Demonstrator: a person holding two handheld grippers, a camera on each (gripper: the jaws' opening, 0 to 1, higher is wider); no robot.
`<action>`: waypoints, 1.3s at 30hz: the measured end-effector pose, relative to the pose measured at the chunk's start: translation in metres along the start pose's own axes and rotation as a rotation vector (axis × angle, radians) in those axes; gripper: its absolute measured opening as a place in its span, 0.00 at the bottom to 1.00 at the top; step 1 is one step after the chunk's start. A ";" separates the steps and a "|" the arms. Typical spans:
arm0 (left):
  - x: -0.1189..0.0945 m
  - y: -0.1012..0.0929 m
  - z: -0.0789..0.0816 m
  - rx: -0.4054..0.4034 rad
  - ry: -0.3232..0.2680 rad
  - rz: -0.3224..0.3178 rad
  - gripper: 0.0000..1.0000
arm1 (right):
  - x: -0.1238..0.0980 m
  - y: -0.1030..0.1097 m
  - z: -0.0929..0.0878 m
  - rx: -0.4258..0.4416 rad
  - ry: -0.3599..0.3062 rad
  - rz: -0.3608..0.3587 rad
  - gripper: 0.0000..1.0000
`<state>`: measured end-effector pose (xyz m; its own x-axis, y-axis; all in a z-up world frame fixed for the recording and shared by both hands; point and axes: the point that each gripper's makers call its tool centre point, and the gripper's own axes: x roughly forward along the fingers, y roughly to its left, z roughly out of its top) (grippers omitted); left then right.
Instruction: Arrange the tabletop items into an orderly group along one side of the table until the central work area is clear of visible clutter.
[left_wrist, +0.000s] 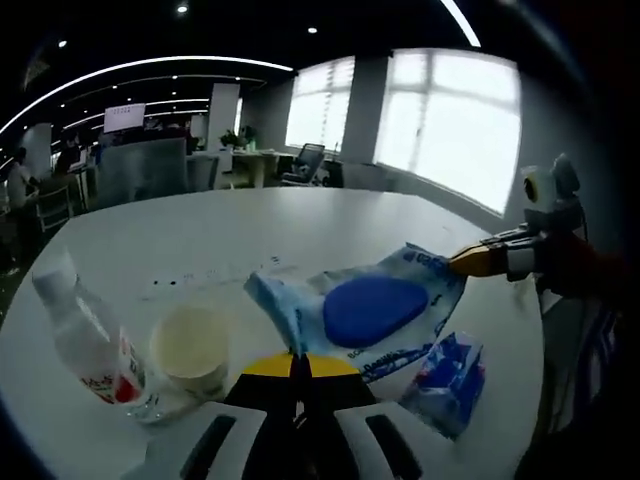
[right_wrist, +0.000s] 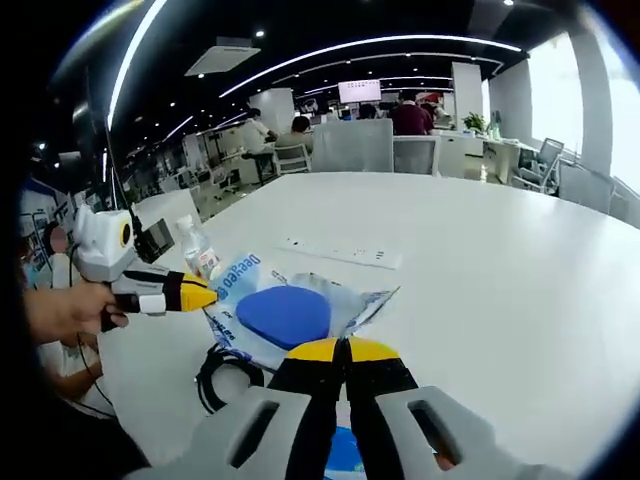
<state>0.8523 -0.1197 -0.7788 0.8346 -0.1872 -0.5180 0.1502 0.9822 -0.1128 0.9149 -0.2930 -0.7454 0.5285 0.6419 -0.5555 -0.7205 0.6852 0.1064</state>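
On the table (left_wrist: 330, 225), wipes pack (left_wrist: 365, 310) lies lengthwise between both closed grippers.

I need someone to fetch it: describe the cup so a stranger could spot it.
On the big white table, look near the left claw. The cup stands between a clear bottle and a blue wipes pack. It alone is round, open-topped and pale cream.

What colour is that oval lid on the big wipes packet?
Solid blue. The lid sits on the light blue and white wipes packet; it shows best in the left gripper view.
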 end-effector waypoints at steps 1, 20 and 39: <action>0.002 0.001 -0.001 -0.001 0.004 0.003 0.00 | 0.001 0.000 -0.001 -0.005 0.002 -0.001 0.00; 0.028 0.016 -0.029 -0.035 0.037 0.059 0.00 | 0.047 -0.010 -0.034 0.015 0.016 -0.058 0.00; 0.050 0.025 -0.046 -0.034 0.062 0.082 0.00 | 0.070 -0.021 -0.046 -0.025 0.061 -0.059 0.00</action>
<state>0.8733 -0.1057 -0.8469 0.8090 -0.1075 -0.5779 0.0636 0.9934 -0.0956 0.9463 -0.2777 -0.8244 0.5424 0.5784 -0.6094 -0.7004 0.7118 0.0522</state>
